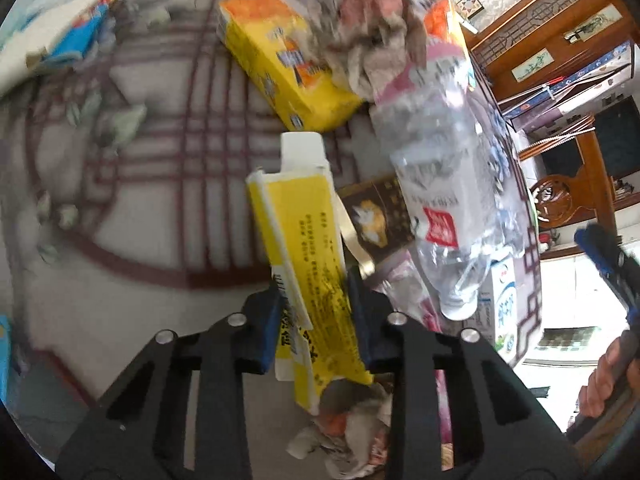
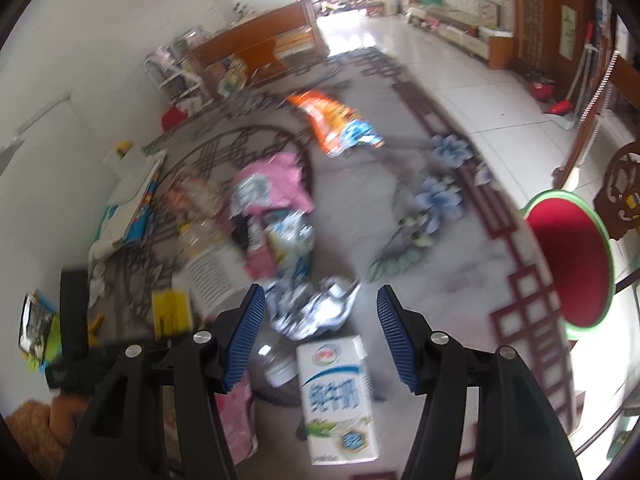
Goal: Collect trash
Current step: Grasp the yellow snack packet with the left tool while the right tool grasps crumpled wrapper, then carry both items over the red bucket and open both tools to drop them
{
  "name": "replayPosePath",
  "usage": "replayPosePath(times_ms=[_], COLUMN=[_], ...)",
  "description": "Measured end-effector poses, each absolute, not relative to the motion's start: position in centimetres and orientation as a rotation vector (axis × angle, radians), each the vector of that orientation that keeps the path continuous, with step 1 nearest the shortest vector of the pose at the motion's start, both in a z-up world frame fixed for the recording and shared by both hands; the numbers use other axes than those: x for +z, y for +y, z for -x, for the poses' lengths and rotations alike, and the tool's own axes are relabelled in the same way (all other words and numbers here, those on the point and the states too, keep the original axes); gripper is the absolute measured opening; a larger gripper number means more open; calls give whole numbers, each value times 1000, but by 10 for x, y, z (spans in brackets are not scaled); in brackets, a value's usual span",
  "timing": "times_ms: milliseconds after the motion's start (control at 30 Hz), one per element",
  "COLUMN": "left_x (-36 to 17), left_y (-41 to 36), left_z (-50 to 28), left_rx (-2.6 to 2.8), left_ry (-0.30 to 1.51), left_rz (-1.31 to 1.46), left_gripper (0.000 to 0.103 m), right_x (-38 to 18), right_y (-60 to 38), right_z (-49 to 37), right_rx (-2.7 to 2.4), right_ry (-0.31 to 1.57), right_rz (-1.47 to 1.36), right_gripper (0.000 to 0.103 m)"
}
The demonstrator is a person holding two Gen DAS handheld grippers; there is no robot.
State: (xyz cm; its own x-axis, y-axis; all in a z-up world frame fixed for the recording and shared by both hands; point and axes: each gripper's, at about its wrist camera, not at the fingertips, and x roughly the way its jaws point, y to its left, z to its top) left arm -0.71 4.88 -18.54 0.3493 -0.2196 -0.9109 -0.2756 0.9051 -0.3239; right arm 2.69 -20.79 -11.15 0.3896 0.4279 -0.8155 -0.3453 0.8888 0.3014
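Pinching: left gripper [image 1: 314, 292], jaws pressed onto a flattened yellow carton [image 1: 304, 248] with a white end, blue pads against both its sides.
Held carton: tilted, white end pointing away over the carpet [image 1: 120, 200], lower end hanging back between the black gripper arms.
Beyond the held carton: larger yellow pack [image 1: 280, 64] lying on the carpet, a crumpled grey-brown rag or paper wad [image 1: 372, 36] touching its far side.
Right of the held carton: clear crushed plastic bottle [image 1: 448, 168] with a red-and-white label, neck and white cap toward the camera; dark printed packet [image 1: 376, 216] partly under it.
Below the left jaws: crumpled paper wad [image 1: 348, 436], blurred.
Right gripper [image 2: 320, 336]: jaws spread, nothing between the pads, hanging above the litter.
Under the right jaws: white milk carton [image 2: 340, 396] with blue and green print, lying on the carpet; clear bottle neck with cap [image 2: 280, 368] just beside its left edge; crumpled silvery wrapper [image 2: 312, 308] just beyond.
Farther out: pink bag [image 2: 272, 184] among blurred packets; orange snack bag [image 2: 324, 120] well apart, near the carpet's far part.
Right edge: red basin with green rim [image 2: 576, 256] beside the carpet border, on the tiled floor [image 2: 460, 64].
Sharpness: both views motion-blurred, small print unreadable.
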Motion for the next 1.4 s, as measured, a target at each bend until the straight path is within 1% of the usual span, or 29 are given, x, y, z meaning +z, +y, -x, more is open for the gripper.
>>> replayPosePath(times_ms=[167,300,500,567,633,767,867,1000,1067,1100,1133,1167,1200,1267,1400], left_x=[-175,-178,-180,-179,-178,-182,-182,-183,-184,-184,-184,-183,-181,-178,-181], left_y=[69,77,88,87,87,93,92,91,92,93,95,95,96,97,96], left_z=[-1,-2,4,6,11,17,15,12,11,11,12,13,14,16,16], left_rx=[101,116,136,134,137,144,141,145,147,148,150,151,152,151,149], left_ry=[1172,1164,1159,1156,1154,1163,1164,1160,1161,1163,1162,1159,1152,1139,1155], left_rz=[395,384,401,391,384,404,393,394,396,398,400,404,410,413,408], left_gripper=[27,27,29,29,29,30,31,34,37,40,42,46,50,54,54], right_x=[-130,-156,-187,-184,-169,-153,-158,-176,-182,-183,-183,-183,-180,-171,-144], right_y=[-174,-149,-134,-135,-131,-106,-92,-77,-73,-74,-73,-72,-73,-76,-89], right_z=[-3,12,8,7,13,41,63,76,76,74,74,72,69,63,43], right_rx=[643,767,757,771,838,988,1066,1046,1031,1029,1025,1023,1025,1015,1009], right_ry=[1177,1315,1442,1435,1385,1324,1320,1325,1335,1335,1332,1327,1324,1295,1234], right_rz=[-42,-54,-63,-73,-30,188,297,454,471,460,455,446,426,393,277], right_gripper=[57,57,57,58,58,58,57,58,54,42,33,25,21,19,18])
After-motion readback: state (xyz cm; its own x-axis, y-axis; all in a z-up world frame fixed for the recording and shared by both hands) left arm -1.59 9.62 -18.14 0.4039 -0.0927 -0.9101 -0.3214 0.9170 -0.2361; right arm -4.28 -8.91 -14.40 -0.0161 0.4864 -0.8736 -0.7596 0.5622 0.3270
